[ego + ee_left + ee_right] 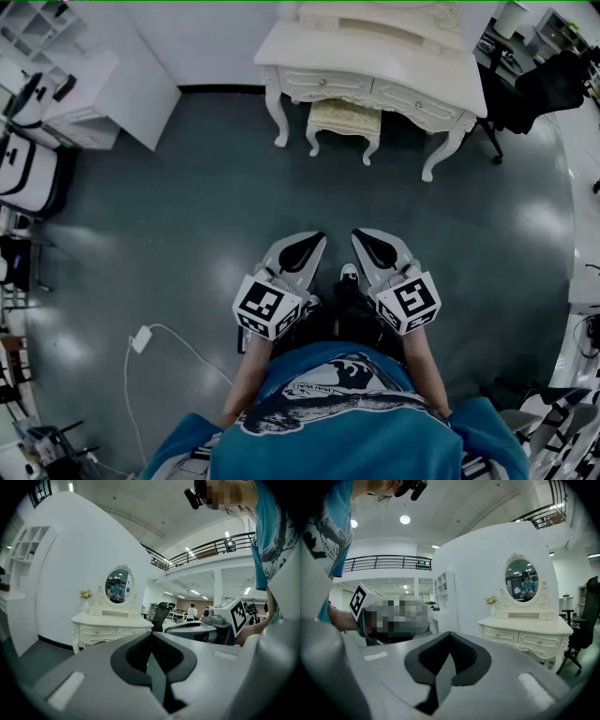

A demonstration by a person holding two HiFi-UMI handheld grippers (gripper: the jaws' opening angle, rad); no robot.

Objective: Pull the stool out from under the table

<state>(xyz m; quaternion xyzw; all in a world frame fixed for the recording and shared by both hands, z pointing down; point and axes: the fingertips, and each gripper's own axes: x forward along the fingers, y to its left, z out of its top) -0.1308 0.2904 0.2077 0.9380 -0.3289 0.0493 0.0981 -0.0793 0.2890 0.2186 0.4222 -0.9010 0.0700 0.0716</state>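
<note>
A cream, carved-leg stool with a cushioned seat stands upright, tucked under the white dressing counter.

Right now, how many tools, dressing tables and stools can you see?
Tools: 2 (left tool, right tool)
Dressing table: 1
Stool: 1
Total: 4

- A white carved table stands at the top, against the wall.
- A cream stool sits tucked between its front legs, partly under the top.
- The left gripper and right gripper are side by side, fingers together, well apart from the stool, above the grey floor.
- A white cable lies on the floor at left.
- A black office chair stands right of the table.
</note>
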